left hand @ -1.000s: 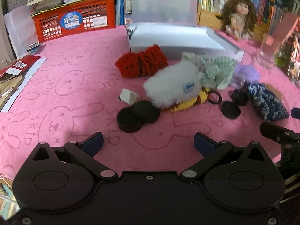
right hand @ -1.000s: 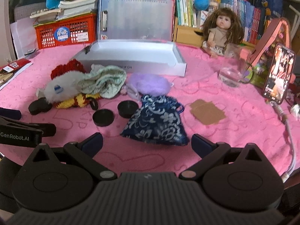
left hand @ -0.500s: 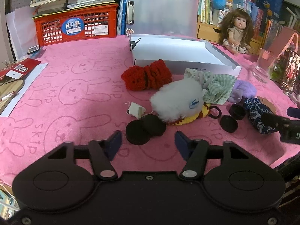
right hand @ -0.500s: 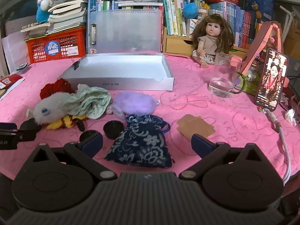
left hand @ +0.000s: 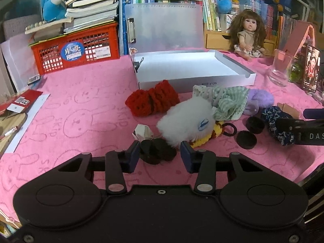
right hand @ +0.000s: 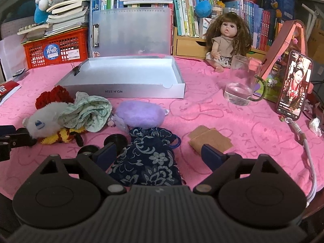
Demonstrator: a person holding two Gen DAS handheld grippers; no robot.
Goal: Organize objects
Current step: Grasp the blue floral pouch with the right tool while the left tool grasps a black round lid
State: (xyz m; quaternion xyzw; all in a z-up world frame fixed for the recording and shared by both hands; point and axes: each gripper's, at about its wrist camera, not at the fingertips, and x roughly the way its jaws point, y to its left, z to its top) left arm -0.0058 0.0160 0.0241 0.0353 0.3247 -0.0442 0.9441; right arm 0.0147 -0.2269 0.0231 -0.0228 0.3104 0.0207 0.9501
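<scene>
On a pink tabletop (left hand: 85, 109) printed with rabbits, the left claw (left hand: 160, 155) is closing around a pair of overlapping black round lids (left hand: 157, 150). The lids lie between its blue pads, but a gap shows on the right side, so the pads do not yet press on both sides. A small folded white paper (left hand: 142, 131) sits just behind the lids, and a white fluffy toy (left hand: 186, 121) lies just beyond them, resting on a yellow knitted piece (left hand: 204, 138).

Behind the toy are a red crocheted piece (left hand: 151, 100), a pale green cloth (left hand: 228, 101) and a purple fluffy item (left hand: 261, 99). Two more black lids (left hand: 251, 130) lie to the right, near a dark blue floral pouch (left hand: 277, 125).

The right claw (right hand: 160, 156) is also narrowing from a wide spread. The dark blue floral pouch (right hand: 149, 158) lies between its fingers, touching or nearly touching the left one, while the right finger stands clear of it over a brown paper piece (right hand: 210, 139). It grips nothing.

An open white shallow box (right hand: 129, 77) sits empty at the middle back of the tabletop, just behind the pile of soft things. A glass mug (right hand: 241, 83), a phone (right hand: 293, 85) showing video and a doll (right hand: 226, 40) stand to the right, and a red basket (right hand: 56, 48) at the back left.
</scene>
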